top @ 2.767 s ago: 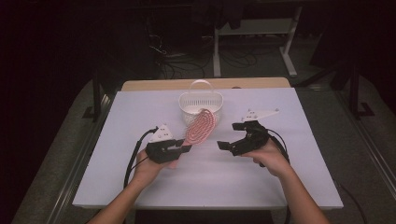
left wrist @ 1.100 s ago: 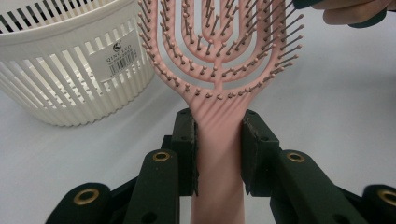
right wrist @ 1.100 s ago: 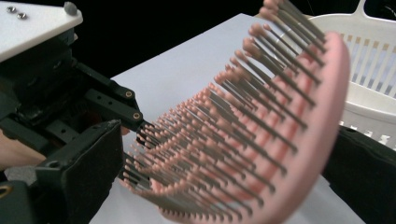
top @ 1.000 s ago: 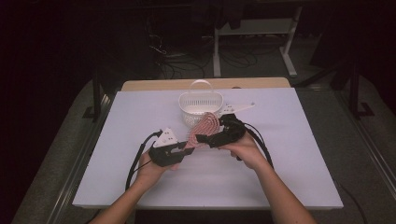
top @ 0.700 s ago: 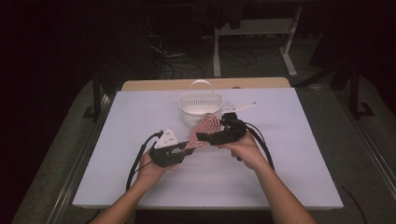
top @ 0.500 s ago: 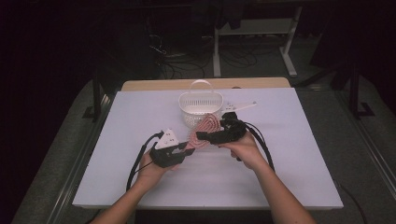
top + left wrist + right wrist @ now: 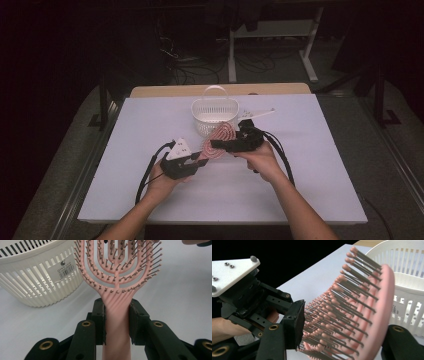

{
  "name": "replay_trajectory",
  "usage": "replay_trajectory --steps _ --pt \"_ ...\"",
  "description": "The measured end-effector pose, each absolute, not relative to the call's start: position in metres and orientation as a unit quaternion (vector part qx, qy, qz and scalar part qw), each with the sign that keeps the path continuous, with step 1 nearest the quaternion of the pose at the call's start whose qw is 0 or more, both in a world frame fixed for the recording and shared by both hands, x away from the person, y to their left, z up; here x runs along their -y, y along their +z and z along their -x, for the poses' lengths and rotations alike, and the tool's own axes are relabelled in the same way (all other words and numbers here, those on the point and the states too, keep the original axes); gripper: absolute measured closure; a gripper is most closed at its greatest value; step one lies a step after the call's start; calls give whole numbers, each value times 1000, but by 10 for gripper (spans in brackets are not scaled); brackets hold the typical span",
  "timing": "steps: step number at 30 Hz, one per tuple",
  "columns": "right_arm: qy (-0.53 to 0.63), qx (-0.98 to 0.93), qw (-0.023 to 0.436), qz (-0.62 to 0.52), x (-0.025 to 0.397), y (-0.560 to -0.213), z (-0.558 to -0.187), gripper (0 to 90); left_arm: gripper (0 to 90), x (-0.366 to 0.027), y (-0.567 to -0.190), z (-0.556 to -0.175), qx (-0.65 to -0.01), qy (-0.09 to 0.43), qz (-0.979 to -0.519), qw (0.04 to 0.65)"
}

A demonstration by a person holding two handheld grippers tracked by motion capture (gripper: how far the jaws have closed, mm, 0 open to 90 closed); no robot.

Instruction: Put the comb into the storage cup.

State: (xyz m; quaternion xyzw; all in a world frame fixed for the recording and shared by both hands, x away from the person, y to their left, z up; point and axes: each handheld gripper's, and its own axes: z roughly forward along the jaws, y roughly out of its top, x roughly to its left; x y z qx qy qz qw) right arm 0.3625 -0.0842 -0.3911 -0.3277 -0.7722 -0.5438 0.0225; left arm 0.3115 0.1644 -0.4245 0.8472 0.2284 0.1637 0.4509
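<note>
left gripper [image 7: 192,162] clamped on pink brush [image 7: 117,277] handle; right gripper [image 7: 220,144] jaws straddle bristled head, closure unclear. risk: bristles deflect pads, brush twists, knocks basket [image 7: 215,116] near table's far edge.

Left gripper [image 7: 196,161]: black jaws, brass-rimmed holes, grey screwed triangular plate at 12 o'clock, black cable. Right gripper [image 7: 222,145]: black, apparently similar.

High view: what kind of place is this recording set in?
Probably a lab or workshop recording station: a white-topped table in a dark room, loose cables on the floor behind it, and a white equipment stand at the back.
</note>
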Motion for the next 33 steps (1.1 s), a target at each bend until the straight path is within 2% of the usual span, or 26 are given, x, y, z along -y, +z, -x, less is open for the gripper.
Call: replay_trajectory --steps 24,33 --pt "-563 760 42 322 86 -389 -362 604 707 -163 -427 -312 -219 165 -853 445" --pt "-570 756 50 317 86 -387 -361 626 705 -164 -427 -313 -217 160 -852 449"
